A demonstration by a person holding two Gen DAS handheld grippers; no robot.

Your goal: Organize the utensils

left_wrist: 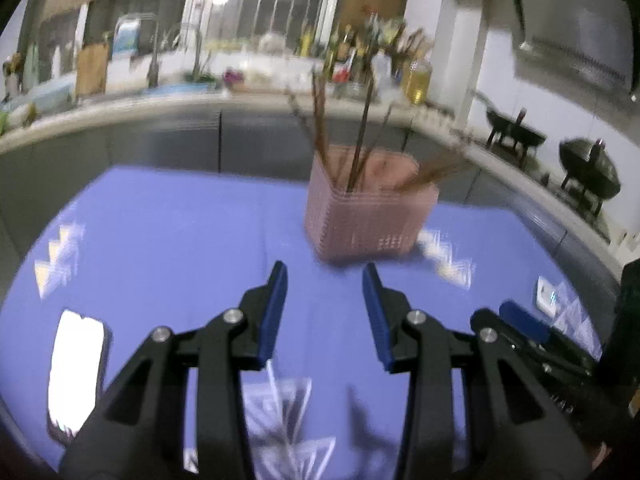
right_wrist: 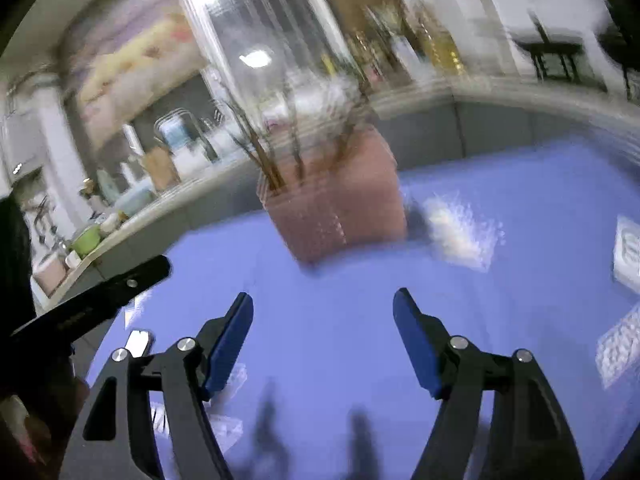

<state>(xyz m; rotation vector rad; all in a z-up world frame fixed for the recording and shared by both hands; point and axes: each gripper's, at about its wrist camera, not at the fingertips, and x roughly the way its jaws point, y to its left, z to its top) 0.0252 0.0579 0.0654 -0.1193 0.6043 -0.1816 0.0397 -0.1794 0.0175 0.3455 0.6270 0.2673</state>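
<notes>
- Showing only in the left wrist view: a bright white phone-like slab [left_wrist: 76, 372] lying on the blue table [left_wrist: 168, 248] at lower left, two dark woks [left_wrist: 588, 168] sitting on the counter at right, and part of the right gripper [left_wrist: 524, 322] poking in at the lower right edge.
- Showing only in the right wrist view: a green bowl [right_wrist: 86, 239] sitting on the far counter at left, with heavy motion blur smearing the scene.
- Standing upright on the table: one pink perforated holder [left_wrist: 370, 210] [right_wrist: 340, 204], carrying several brown chopsticks [left_wrist: 320, 120] [right_wrist: 264, 160]; exact count lost to blur.
- Hanging open and empty: left gripper [left_wrist: 325, 276], jaws spread, the holder sitting just ahead, slightly right of the gap.
- Hanging open and empty too: right gripper [right_wrist: 323, 300], jaws spread wider, the holder sitting ahead, well apart from the blue pads [right_wrist: 412, 336].
</notes>
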